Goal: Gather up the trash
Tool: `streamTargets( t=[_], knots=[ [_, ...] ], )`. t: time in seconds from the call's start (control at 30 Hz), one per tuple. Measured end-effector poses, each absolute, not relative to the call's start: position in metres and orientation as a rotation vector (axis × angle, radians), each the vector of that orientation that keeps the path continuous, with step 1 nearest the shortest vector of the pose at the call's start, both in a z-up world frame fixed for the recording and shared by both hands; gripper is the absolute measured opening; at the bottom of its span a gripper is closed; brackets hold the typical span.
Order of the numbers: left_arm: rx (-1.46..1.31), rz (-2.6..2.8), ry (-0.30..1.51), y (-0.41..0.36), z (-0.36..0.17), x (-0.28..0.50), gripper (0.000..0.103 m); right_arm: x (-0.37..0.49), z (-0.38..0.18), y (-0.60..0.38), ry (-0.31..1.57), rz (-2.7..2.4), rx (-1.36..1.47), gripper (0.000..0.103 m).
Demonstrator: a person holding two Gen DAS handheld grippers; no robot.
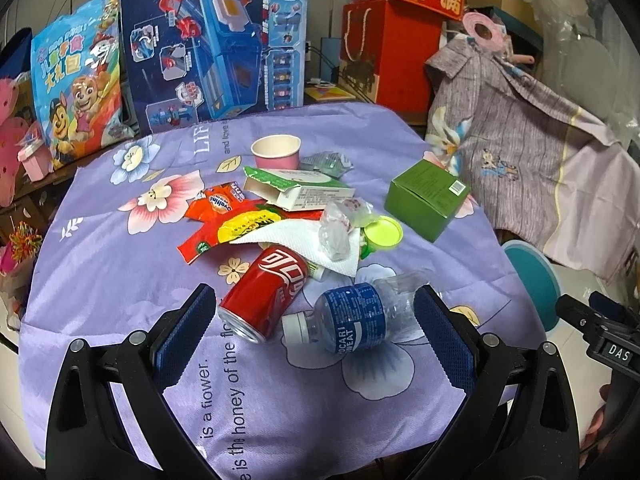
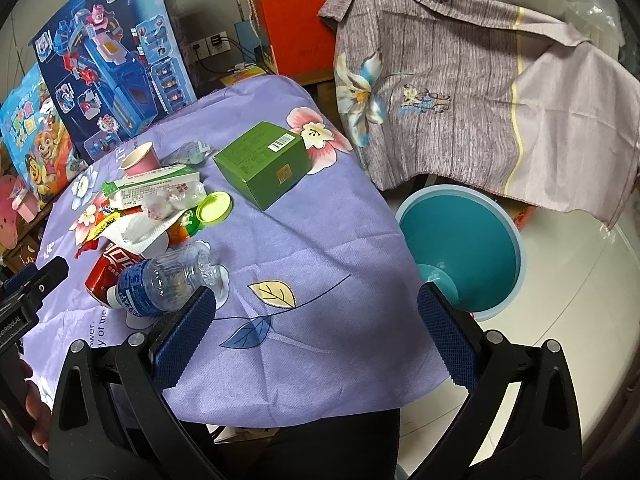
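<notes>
Purple cloth (image 1: 120,280): bottle (image 1: 352,316) cap-leftward.

The left claw (image 1: 314,332) is seen built from glossy black plastic arms, each shaped with a long teardrop cut-out. Round silver screws are set at the joints. Dark blue pads (image 1: 444,340), textured in a fine grid with saw-toothed edges, are fitted on the inner faces of the fingers. The right claw (image 2: 316,334) is made the same way: black arms, silver screws, blue gridded pads (image 2: 182,336). On the black body glimpsed at the edge of the left wrist view, a small label reading "DAS" is carried in white letters.
</notes>
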State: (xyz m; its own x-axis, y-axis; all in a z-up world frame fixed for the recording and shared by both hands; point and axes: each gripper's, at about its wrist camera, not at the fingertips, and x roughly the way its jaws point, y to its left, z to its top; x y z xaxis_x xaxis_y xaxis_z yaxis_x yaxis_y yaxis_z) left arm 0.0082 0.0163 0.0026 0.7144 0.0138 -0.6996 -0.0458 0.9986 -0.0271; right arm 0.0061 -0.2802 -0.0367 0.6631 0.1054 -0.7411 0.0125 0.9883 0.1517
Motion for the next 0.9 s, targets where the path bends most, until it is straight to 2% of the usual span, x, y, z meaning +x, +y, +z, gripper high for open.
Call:
streamTargets(
  t=[0.9],
  knots=[
    [-0.040, 0.033, 0.774, 0.0154, 0.0018, 0.0078, 0.099, 0.0087, -0.0388, -0.2736, 0.861, 0.052, 0.128, 0.097]
  ],
)
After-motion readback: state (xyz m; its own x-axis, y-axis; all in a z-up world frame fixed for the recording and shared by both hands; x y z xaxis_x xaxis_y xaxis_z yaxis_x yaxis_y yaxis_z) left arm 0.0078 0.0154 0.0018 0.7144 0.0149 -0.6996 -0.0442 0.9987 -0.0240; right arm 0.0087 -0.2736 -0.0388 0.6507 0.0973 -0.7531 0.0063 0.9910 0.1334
